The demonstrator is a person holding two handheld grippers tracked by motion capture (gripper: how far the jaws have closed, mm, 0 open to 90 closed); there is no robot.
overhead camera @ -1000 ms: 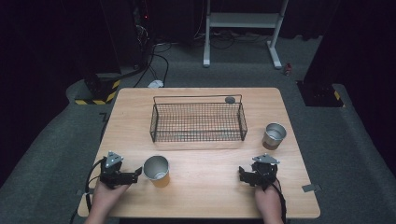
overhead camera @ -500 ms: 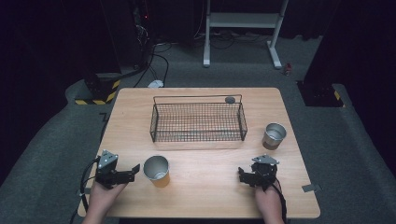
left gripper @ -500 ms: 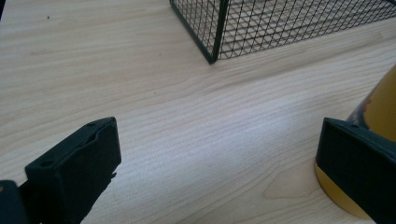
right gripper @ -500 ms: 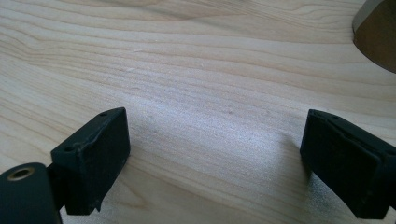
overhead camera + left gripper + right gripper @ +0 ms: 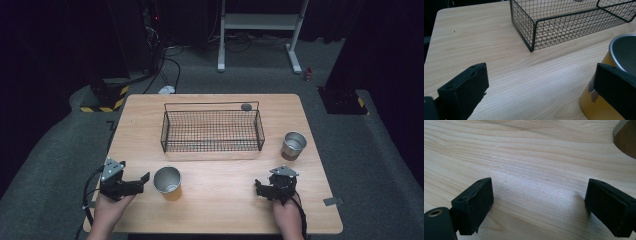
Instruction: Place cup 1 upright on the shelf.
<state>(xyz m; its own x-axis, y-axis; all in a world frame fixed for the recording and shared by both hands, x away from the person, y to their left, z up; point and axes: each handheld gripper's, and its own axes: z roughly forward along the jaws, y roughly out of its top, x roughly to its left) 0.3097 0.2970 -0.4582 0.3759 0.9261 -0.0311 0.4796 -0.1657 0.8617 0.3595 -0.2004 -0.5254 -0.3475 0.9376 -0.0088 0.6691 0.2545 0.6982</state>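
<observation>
Pale wood worktop [image 5: 225, 200] runs under both my tools. Nearest me, my left tool [image 5: 131, 182] sits with jaws spread wide, just beside the yellow cup [image 5: 168, 183] with its steel rim. My right tool [image 5: 265, 190] rests low over bare wood, jaws likewise spread and holding nothing. Farther off stands a steel cup [image 5: 293, 145], beside the black wire basket [image 5: 212, 131].

Wire basket [image 5: 212, 131] mid-table [image 5: 300, 210], yellow cup [image 5: 168, 183] near front, steel cup [image 5: 293, 145] right of basket.
</observation>
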